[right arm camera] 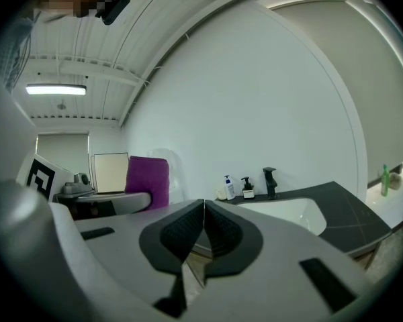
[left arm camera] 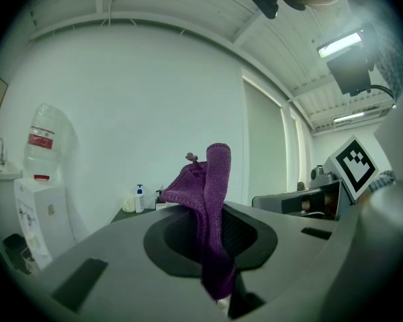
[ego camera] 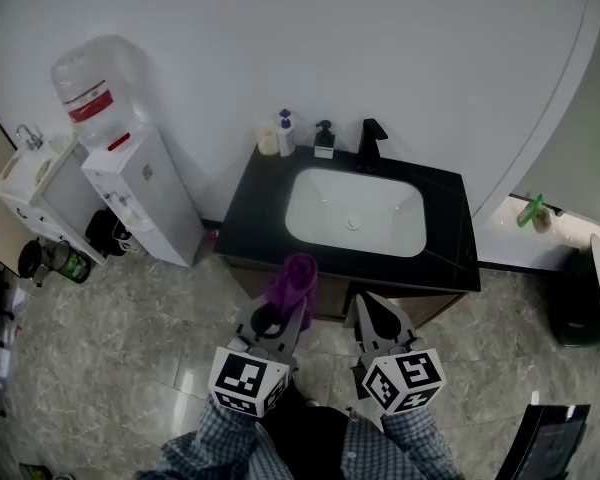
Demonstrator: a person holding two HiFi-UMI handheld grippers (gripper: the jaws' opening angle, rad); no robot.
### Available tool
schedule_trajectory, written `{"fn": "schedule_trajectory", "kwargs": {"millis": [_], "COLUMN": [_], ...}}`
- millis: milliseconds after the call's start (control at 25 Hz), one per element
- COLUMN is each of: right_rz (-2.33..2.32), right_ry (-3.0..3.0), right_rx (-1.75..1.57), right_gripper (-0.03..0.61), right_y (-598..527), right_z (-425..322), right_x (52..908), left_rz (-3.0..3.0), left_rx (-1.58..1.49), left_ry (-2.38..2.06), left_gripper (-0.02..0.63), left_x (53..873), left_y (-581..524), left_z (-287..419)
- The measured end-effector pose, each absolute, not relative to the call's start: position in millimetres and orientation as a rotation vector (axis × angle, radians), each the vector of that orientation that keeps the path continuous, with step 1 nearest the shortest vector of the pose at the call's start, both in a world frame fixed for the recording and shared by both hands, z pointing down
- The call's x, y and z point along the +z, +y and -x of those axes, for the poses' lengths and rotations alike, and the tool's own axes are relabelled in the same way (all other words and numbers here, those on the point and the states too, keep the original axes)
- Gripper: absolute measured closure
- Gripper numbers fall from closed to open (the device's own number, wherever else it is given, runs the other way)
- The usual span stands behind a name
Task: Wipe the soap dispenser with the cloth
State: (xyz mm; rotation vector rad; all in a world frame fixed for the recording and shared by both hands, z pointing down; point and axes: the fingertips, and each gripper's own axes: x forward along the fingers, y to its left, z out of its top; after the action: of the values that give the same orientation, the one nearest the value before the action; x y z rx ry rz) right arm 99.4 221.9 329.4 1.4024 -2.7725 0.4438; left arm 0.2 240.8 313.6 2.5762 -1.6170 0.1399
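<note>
**Both grippers short of the vanity, cloth in the left one**

Nearest to us, low in the head view, are our two grippers side by side, each with its marker cube towards us. Our left gripper point(ego camera: 280, 310) has its jaws closed on the purple cloth point(ego camera: 294, 278). In the left gripper view the cloth is pinched between the pads. It rises from them in a loose fold that leans over to the left. Our right gripper point(ego camera: 372, 306) holds nothing. Its own view shows the two jaws pressed together, with only a thin seam between them.

Both grippers hang over the marbled floor point(ego camera: 130, 348), just short of the front edge of the black counter point(ego camera: 255, 203). The cloth's top overlaps that edge in the head view.

The soap dispenser point(ego camera: 324, 138), black-pumped with a pale label, stands upright at the back of the counter against the wall. It is well apart from both grippers. It sits between a white bottle with a blue pump point(ego camera: 286, 131) on its left and the black faucet point(ego camera: 370, 144) on its right. The white basin point(ego camera: 355, 211) lies in front of them. A water cooler point(ego camera: 140, 193) stands left of the vanity.
</note>
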Motion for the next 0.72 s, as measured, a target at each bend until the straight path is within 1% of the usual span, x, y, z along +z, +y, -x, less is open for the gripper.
{"fn": "schedule_trajectory", "kwargs": {"millis": [400, 720], "right_rz": [-1.376, -1.397], "right_ry": [-2.753, -2.727], "right_rx": [0.410, 0.429], "right_gripper": [0.560, 0.560], "right_y": [188, 116], "right_z": [-89, -70], "right_x": [341, 351], "left_rz": [-2.569, -2.579], "left_rx": [0.137, 0.155], "left_ry": [-1.612, -1.568], "left_gripper": [0.557, 0.557], "left_x": [326, 337], "left_y": [201, 125], "left_z": [10, 27]}}
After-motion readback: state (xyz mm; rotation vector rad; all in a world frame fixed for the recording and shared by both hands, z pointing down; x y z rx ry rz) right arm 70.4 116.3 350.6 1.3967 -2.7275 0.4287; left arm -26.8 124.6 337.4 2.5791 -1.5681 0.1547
